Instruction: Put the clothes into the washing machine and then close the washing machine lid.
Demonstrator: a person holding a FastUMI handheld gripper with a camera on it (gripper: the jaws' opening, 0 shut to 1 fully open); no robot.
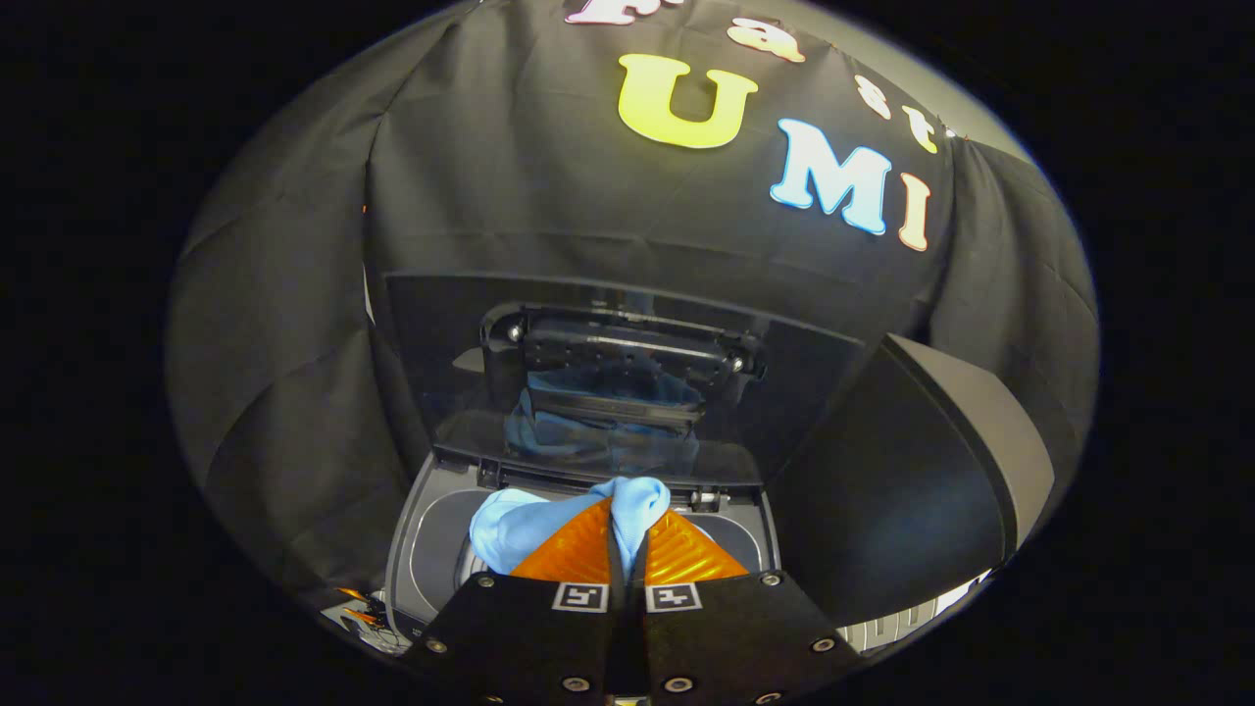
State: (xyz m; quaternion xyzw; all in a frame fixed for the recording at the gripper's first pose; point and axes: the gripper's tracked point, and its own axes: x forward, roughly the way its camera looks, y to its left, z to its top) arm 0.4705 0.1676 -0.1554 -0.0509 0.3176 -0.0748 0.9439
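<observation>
Gripper view: my gripper (627, 525) is pinched nearly closed on a light blue, soft cloth garment (520, 525), both fingers pressing a fold that bulges ahead of the tips. It hangs over the open drum of the grey top-loading washing machine (422, 529); the dark glossy lid (588, 392) stands raised beyond. I'd lower into the drum before releasing, so nothing drapes the rim. Fingers point forward, tilted down.
</observation>
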